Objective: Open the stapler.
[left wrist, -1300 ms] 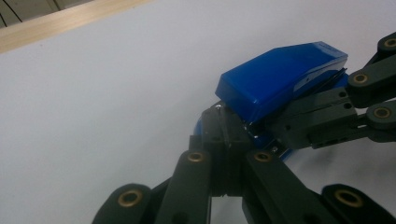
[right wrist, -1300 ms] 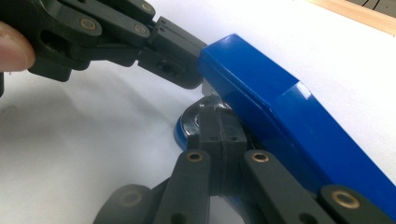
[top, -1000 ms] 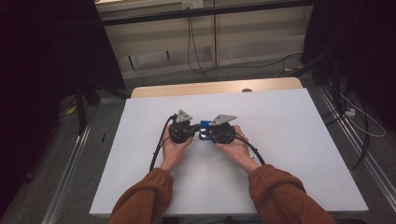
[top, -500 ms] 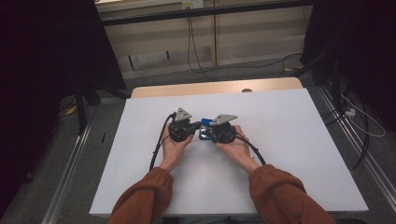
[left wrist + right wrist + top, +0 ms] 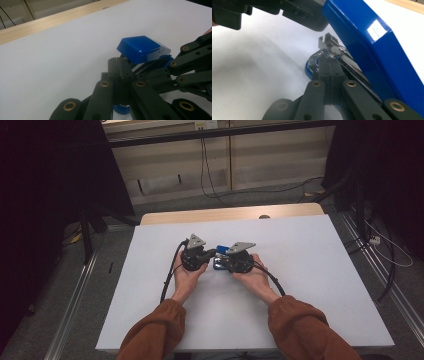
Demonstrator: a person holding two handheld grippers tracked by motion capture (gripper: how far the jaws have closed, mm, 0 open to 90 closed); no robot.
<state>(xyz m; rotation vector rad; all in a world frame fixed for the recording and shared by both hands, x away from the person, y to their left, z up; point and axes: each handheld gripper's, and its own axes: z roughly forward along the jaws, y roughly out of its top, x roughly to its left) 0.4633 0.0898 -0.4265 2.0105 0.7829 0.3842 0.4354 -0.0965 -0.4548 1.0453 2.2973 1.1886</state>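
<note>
A blue stapler (image 5: 222,250) lies at the middle of the white table (image 5: 310,270) between my two grippers, which a person's hands hold. Its blue cover (image 5: 140,48) is lifted off the metal magazine (image 5: 352,65). My left gripper (image 5: 120,62) has its jaws shut together, the tips touching the stapler's end, with the blue base (image 5: 121,110) under them. My right gripper (image 5: 329,62) is shut too, its tips by the chrome front of the base (image 5: 312,61), under the raised cover (image 5: 372,42). Whether either pinches a thin part is hidden. In the high view, left gripper (image 5: 212,254) and right gripper (image 5: 220,262) meet tip to tip.
A wooden strip (image 5: 230,213) borders the table's far edge. Black cables (image 5: 167,280) trail from both grippers toward the near edge. Metal rails (image 5: 75,305) and floor cables (image 5: 385,255) run beside the table.
</note>
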